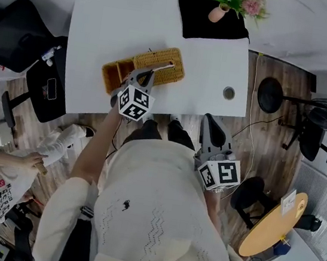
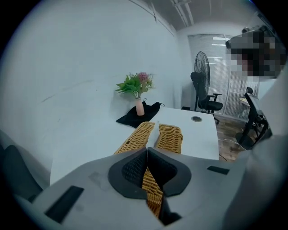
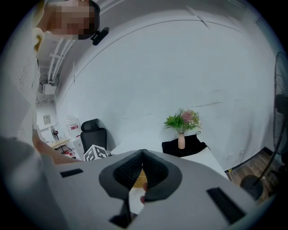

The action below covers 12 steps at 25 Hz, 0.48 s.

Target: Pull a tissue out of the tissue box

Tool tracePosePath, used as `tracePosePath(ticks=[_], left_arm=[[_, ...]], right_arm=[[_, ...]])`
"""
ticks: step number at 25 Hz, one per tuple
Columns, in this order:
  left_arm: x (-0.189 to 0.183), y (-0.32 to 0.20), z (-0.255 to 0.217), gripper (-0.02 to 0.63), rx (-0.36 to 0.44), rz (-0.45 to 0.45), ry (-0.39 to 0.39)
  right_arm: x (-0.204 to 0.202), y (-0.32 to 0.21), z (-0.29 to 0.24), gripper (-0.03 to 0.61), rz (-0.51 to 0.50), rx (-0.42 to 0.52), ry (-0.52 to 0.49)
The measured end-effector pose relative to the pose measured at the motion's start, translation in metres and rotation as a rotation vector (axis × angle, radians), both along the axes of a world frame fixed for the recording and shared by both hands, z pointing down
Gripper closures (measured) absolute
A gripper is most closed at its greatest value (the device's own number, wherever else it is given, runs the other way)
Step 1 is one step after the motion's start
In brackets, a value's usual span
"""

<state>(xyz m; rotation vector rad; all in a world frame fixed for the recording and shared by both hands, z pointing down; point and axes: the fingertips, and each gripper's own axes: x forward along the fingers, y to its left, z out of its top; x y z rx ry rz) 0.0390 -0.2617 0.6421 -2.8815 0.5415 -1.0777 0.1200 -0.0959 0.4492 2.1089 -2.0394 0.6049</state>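
A woven yellow tissue box (image 1: pixel 176 59) lies on the white table (image 1: pixel 105 28). In the left gripper view the tissue box (image 2: pixel 172 134) lies just beyond the jaws. A white tissue (image 1: pixel 165 66) rises from its slot as a narrow strip. My left gripper (image 1: pixel 154 69) hangs over the box's near side, shut on that tissue; the tissue (image 2: pixel 155 133) runs straight into the closed tips of the left gripper (image 2: pixel 146 149). My right gripper (image 1: pixel 211 120) is held off the table's front edge, close to the person's body. The right gripper (image 3: pixel 143 152) is shut with nothing between its jaws.
At the table's far end stands a pink vase of flowers (image 1: pixel 218 12) on a black cloth (image 1: pixel 212 22). A round cable hole (image 1: pixel 229 93) sits near the right edge. A black office chair (image 1: pixel 8 33), a floor fan (image 1: pixel 271 94) and a round wooden table (image 1: pixel 274 224) surround the table. Another person (image 1: pixel 0 176) is at lower left.
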Motion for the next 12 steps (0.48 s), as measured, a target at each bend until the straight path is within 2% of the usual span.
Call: tracePosePath(ticks=[12], left_arm=[[0.000,-0.004,-0.012,0.601,-0.012,-0.091,0.053]], right_arm=[[0.008,0.002,0.001,0.577,-0.025,-0.001,-0.011]])
